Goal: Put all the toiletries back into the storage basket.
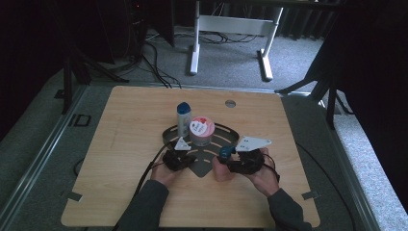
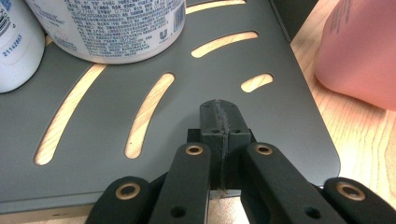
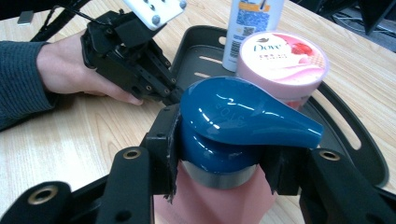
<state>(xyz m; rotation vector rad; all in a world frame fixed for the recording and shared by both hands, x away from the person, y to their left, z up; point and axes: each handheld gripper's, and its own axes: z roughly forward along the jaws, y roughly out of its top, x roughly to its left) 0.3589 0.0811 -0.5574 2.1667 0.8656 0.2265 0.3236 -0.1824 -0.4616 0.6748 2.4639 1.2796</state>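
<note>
In the high view, a wooden tabletop [image 1: 134,144] is seen with a dark slotted tray [image 1: 204,161] lying near its middle. On the tray a white bottle with a blue cap [image 1: 183,119] is stood upright, and a round pink-lidded jar [image 1: 201,131] is set just beside it, to its right. The left gripper [image 1: 177,158] is held at the tray's near left edge. The right gripper [image 1: 230,161] is held at the tray's near right edge, where a pink pump bottle [image 1: 223,168] with a blue top is stood on the tabletop.

In the left gripper view, the fingers [image 2: 211,122] are seen pressed together with nothing between them, their tips resting over the grey tray [image 2: 289,107]. The white bottle [image 2: 14,46] and the jar [image 2: 112,28] are seen at the far side of the tray, and the pump bottle [image 2: 359,51] is stood on the wood beyond the tray's edge.

In the right gripper view, the neck of the pump bottle [image 3: 219,196], just under its blue pump head [image 3: 238,121], is pinched between the fingers [image 3: 163,140]. The jar [image 3: 282,63] and the white bottle [image 3: 247,28] are seen behind it on the tray [image 3: 364,154], and the left gripper [image 3: 173,95] is seen at the tray's rim.
</note>
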